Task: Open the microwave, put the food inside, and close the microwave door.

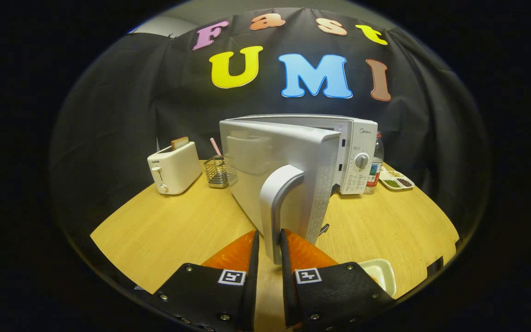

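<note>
Closest to the lens, the gripper (269, 251) has its two fingers pinched on the lower end of the door handle (278, 203), one finger on each side of the bar with the handle's foot between them. That handle belongs to the microwave door (265, 170), which stands swung well out from the microwave (355, 152) toward the camera, so the opening step looks largely done.

As a judgement, the door is stiff and light and turns on its hinge without much force; the handle is smooth, rigid plastic, so a firm hold low on the bar, as now, should serve, though it could slip if pulled at an angle to the door's arc.

Just beside the right finger, in front of the microwave, sits a shallow white dish (381, 273) on the bench (164, 230); it is likely the food's carrier, but its contents cannot be made out.

Left of the microwave stand a wire utensil basket (216, 173) and, farther left, a white toaster (174, 167) with a slice of bread in it. Right of the microwave are a bottle (376, 161) and a divided tray (397, 180). None of these lie in the door's swing; the open door itself screens the cavity from this side.
</note>
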A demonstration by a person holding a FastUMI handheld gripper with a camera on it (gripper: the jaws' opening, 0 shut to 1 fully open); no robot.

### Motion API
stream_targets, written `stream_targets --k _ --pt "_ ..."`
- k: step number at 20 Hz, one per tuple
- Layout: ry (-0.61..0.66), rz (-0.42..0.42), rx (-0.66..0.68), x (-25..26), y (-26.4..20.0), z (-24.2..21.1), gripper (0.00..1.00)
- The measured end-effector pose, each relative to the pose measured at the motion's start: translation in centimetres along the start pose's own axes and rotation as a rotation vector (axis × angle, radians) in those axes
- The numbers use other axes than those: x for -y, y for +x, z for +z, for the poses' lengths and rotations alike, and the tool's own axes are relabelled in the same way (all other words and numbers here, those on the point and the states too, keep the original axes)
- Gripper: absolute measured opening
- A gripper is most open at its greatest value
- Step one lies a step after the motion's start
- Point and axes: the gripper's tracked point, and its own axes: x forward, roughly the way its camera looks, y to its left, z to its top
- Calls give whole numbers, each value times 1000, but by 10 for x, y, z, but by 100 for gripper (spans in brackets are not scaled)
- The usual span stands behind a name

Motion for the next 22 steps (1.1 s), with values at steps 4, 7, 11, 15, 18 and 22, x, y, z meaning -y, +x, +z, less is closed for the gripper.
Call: stream_targets --k 4,7,11,15,18,22 --pt "-9 16 3 -27 -7 -4 25" --pt "-6 36 6 -49 -11 -7 25" --pt "-23 73 6 -80 -15 -14 25" --pt "-38 113 7 -109 -17 -17 25" --pt "-34 140 5 -128 -18 -20 25" --pt "-60 216 0 -156 -24 -23 25"
